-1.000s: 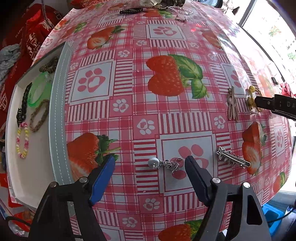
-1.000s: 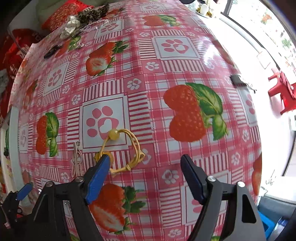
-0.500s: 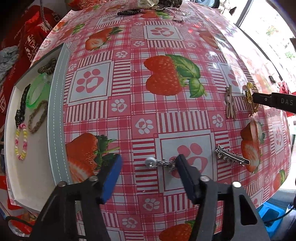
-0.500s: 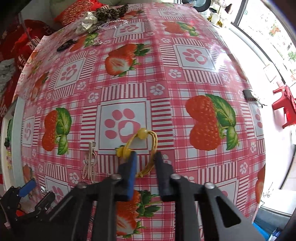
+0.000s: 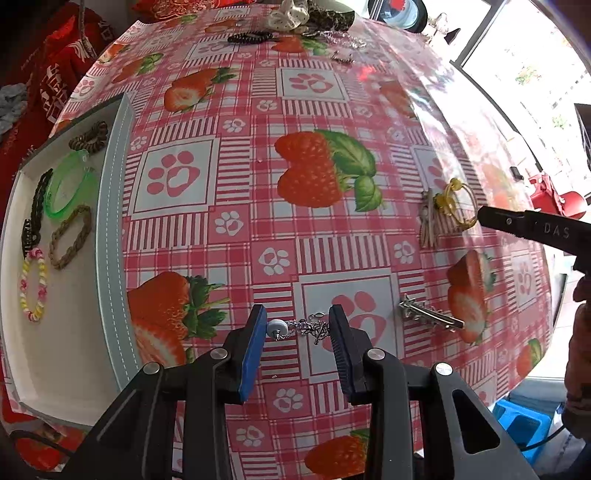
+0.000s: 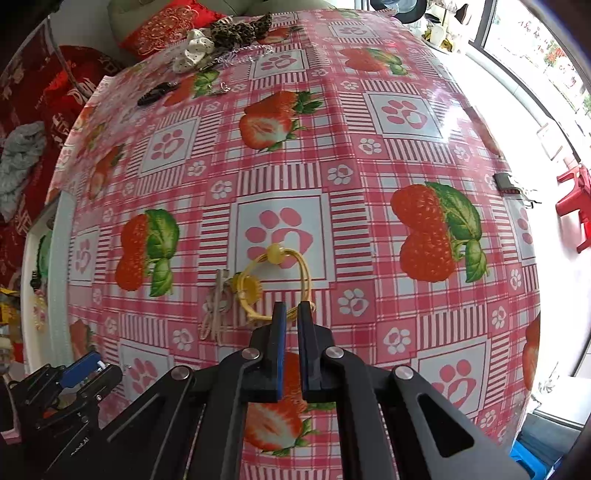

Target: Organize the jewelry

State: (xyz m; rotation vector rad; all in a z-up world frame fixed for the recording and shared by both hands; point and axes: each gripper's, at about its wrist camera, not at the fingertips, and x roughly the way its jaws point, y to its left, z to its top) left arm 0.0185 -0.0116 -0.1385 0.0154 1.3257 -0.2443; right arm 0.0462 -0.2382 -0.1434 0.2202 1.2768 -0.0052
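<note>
My left gripper [image 5: 297, 325] is half closed around a silver chain with a white bead [image 5: 295, 328] lying on the tablecloth; the fingers stand on either side of it, not pressing it. My right gripper [image 6: 290, 312] is shut on a yellow hair tie with beads [image 6: 275, 275]; it also shows in the left wrist view [image 5: 456, 203]. A white tray with a grey rim [image 5: 110, 236] at the left holds a green bangle [image 5: 68, 190], a braided band [image 5: 70, 236], a pastel beaded bracelet [image 5: 34, 284] and dark pieces.
A beige hair clip [image 6: 216, 310] lies just left of the yellow tie. A silver hair clip [image 5: 430, 317] lies right of the left gripper. More hair pieces and chains [image 5: 310, 18] lie at the table's far edge. A blue bin [image 5: 524, 421] stands below the table.
My left gripper's fingers have closed in around the silver chain. My right gripper has moved forward and shut on the yellow hair tie.
</note>
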